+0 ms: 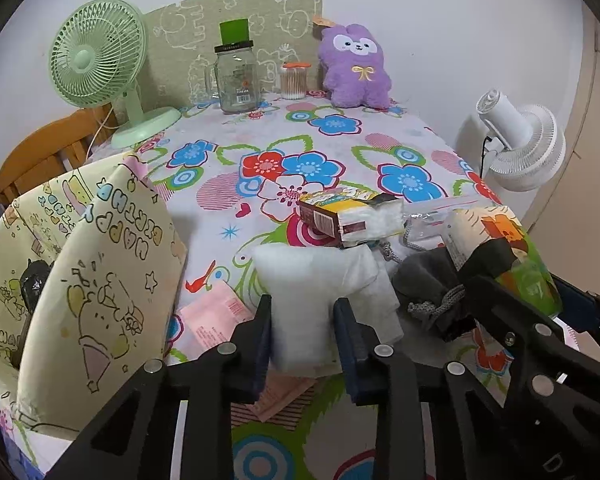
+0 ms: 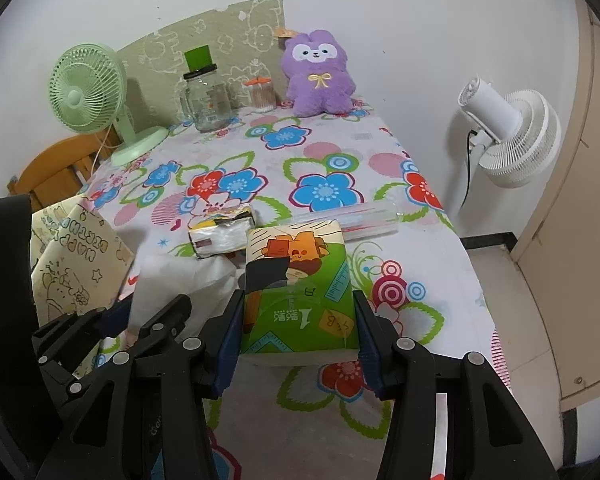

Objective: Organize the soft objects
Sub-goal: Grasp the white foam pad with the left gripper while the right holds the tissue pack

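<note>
White walls back a table under a flowered tablecloth (image 1: pixel 332 148), with a purple plush toy (image 1: pixel 354 66), glass jar (image 1: pixel 236 80) and green desk fan (image 1: pixel 96 60) along the far edge. Left gripper (image 1: pixel 302 326) has its jaws closed against a white soft pack (image 1: pixel 300 292) at the near edge; the pack's lower end is hidden behind the fingers. Right gripper (image 2: pixel 298 334) clamps a green tissue pack (image 2: pixel 300 292), lifted clear of the cloth. An opened tissue packet (image 1: pixel 352 216) lies just beyond. At near left stands a cream gift bag (image 1: pixel 84 280), cut off by the frame; dark contents inside are hard to identify.
</note>
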`<state>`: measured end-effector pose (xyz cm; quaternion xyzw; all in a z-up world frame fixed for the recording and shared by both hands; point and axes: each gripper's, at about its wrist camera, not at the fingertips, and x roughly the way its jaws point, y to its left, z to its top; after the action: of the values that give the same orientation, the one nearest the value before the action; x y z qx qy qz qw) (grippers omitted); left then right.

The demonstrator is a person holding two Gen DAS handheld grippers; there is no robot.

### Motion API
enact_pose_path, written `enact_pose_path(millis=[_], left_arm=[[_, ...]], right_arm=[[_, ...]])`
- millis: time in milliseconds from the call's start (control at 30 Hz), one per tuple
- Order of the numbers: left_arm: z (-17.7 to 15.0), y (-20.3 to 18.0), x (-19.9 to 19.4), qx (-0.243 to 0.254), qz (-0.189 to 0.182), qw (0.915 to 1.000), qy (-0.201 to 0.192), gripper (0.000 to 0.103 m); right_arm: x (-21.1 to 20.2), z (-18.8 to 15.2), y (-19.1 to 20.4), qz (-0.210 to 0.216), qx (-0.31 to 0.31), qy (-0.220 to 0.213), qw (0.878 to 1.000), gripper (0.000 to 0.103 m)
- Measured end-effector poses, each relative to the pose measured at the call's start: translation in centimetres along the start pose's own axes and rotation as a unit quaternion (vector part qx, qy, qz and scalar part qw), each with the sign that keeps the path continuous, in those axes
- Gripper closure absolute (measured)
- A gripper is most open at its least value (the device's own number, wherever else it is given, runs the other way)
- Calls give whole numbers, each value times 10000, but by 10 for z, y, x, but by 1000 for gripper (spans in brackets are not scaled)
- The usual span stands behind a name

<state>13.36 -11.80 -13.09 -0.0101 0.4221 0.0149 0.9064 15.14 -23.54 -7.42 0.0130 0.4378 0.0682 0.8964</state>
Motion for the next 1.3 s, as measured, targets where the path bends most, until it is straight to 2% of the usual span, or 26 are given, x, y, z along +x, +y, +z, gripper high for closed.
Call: enact_pose_path(millis=[533, 700, 1033, 1100, 1167, 1300], left_arm=[[-2, 11, -48, -11, -86, 9991, -425, 75], [-1, 13, -63, 4, -142, 9982, -579, 79], [-9, 17, -68, 4, -157, 9983, -568, 80], [-10, 17, -65, 3, -157, 9985, -525, 76], [-11, 16, -61, -5, -143, 9988, -467, 64], [-13, 15, -53, 7, -153, 9992, -370, 61]], right_arm=[[-35, 2, 19, 28, -152, -314, 9994, 49], [-52, 3, 25, 10, -180, -456, 9988, 49], [-62, -3, 34, 43, -222, -475, 9986, 49], [-61, -4, 35, 24, -232, -455, 9987, 49], [-60, -6, 35, 23, -236, -421, 9988, 49], [-54, -9, 34, 23, -236, -343, 9991, 49]])
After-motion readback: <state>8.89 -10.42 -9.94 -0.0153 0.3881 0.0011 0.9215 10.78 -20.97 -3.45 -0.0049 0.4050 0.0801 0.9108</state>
